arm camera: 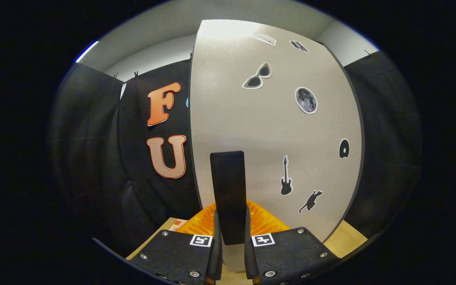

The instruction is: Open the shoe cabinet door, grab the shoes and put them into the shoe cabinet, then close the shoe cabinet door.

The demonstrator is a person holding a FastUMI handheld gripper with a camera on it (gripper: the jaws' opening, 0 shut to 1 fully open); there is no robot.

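The pale grey cabinet door (pixel 267 130), a flat panel dotted with stickers (sunglasses, moon, guitar), fills the centre and right of the frame. Its dark upright bar handle (pixel 228 190) stands at lower centre, long axis vertical, running straight down between the fingers of the gripper (pixel 232 241). Both fingers appear closed against the handle's lower end, one on each side. An orange ribbed object (pixel 265 221) shows just behind the handle. The door apparently swings from this grip, so any pull should run square to the handle.
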